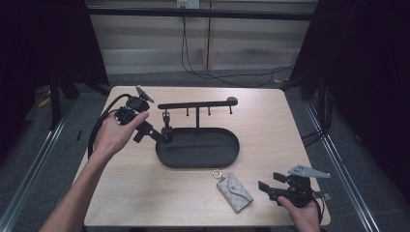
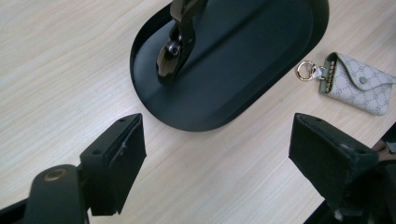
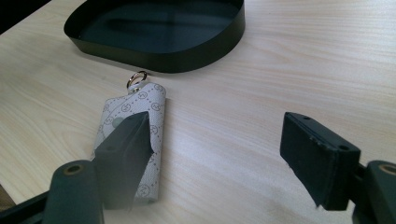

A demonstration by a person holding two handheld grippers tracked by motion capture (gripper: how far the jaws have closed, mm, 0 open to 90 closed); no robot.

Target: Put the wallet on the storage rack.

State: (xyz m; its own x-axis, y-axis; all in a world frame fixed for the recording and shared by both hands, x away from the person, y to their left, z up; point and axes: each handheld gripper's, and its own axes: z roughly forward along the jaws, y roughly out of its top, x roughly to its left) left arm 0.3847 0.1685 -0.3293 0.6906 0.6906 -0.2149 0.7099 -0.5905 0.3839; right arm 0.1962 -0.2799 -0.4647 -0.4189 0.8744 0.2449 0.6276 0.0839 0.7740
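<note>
A black oval tray (image 1: 227,162) (image 2: 243,84) (image 3: 154,56) with a hook rail (image 1: 198,104) above it stands mid-table. From the rail's leftmost hook hangs a dark glossy key fob (image 1: 167,129) (image 2: 173,51), its lower end at the tray floor. My left gripper (image 1: 152,136) (image 2: 217,156) is open just left of the fob, apart from it. A grey patterned key pouch (image 1: 235,193) (image 2: 362,84) (image 3: 152,109) with a gold ring (image 1: 218,174) (image 3: 136,78) lies flat in front of the tray. My right gripper (image 1: 270,182) (image 3: 219,149) is open to the pouch's right; its left jaw overlaps the pouch in the right gripper view.
The wooden table (image 1: 270,125) has bare room right of the tray and along its left front. Three more small hooks hang free on the rail. Cables lie on the floor beyond the far edge; dark frames stand at both sides.
</note>
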